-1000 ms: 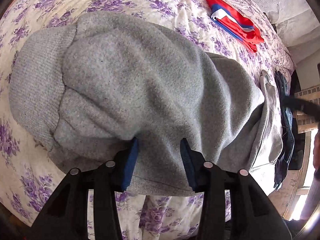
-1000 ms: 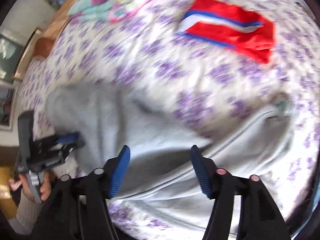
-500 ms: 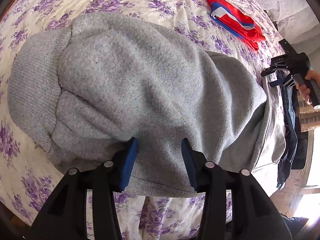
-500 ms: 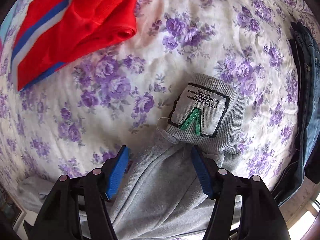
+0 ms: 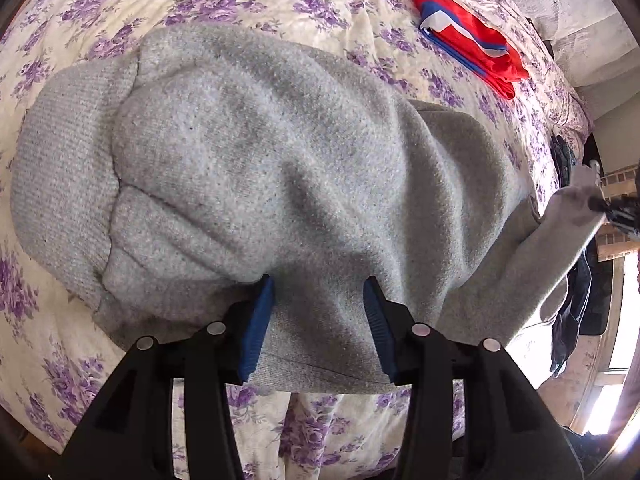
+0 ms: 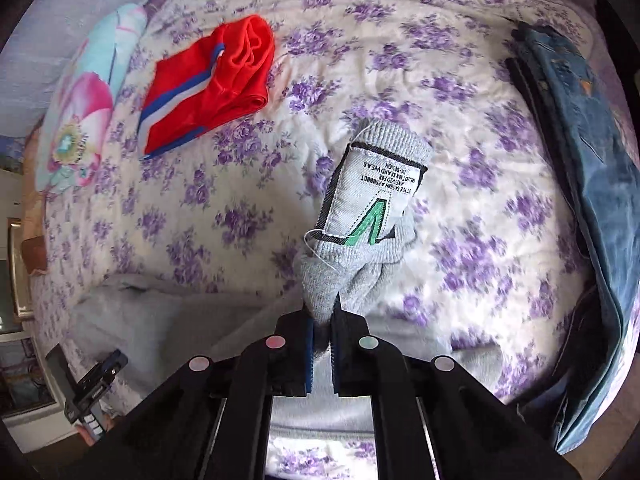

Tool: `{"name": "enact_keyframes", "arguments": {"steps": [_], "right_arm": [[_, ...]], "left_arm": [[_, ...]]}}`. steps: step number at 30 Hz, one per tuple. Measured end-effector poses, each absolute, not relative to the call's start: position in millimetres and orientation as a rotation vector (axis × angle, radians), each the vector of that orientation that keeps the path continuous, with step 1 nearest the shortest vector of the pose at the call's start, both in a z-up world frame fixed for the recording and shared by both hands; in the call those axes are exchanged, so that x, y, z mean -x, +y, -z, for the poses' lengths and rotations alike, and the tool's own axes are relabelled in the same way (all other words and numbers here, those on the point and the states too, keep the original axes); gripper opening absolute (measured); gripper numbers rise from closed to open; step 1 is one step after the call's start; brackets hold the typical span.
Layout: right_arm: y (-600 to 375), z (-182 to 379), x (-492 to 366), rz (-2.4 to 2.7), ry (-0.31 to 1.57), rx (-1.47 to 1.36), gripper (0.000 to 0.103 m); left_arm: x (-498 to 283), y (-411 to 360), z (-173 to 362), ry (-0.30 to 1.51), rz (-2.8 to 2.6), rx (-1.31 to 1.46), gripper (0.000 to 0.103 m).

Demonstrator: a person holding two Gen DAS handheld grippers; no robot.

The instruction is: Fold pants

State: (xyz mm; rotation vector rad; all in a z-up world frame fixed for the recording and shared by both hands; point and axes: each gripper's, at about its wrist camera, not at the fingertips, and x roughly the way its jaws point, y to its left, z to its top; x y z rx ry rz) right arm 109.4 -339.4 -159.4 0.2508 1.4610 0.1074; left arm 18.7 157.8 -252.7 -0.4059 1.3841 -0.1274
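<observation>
Grey sweatpants (image 5: 260, 168) lie bunched on the floral bedspread, filling the left wrist view. My left gripper (image 5: 318, 312) is open, its blue pads straddling the near edge of the grey cloth without pinching it. My right gripper (image 6: 320, 320) is shut on the ribbed leg cuff (image 6: 360, 248) of the grey pants and holds it lifted; a white label with a green mark (image 6: 372, 200) hangs on the cuff. The lifted cuff and right gripper also show at the right edge of the left wrist view (image 5: 576, 204).
Folded red shorts with blue and white stripes (image 6: 212, 84) lie further up the bed, also in the left wrist view (image 5: 464, 32). Blue jeans (image 6: 580, 128) lie along the bed's right edge. A flowered pillow (image 6: 84, 108) sits at the far left.
My right gripper has closed on the pants' cuff and raised it off the bed. My left gripper has stayed open over the grey cloth.
</observation>
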Motion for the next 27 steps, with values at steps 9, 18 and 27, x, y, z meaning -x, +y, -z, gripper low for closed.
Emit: {"name": "enact_keyframes", "arguments": {"steps": [9,18,27], "right_arm": [[-409,284,9,0.074,1.414,-0.578,0.007],[-394,272,24,0.030,1.444,-0.484,0.026],[-252,187,-1,-0.355,1.375,-0.038,0.032]], "left_arm": [[-23,143,243,1.453,0.128,0.287,0.045],[-21,86,195,1.376,0.293,0.188,0.051],[0,30,268,1.455,0.340,0.143,0.065]]}}
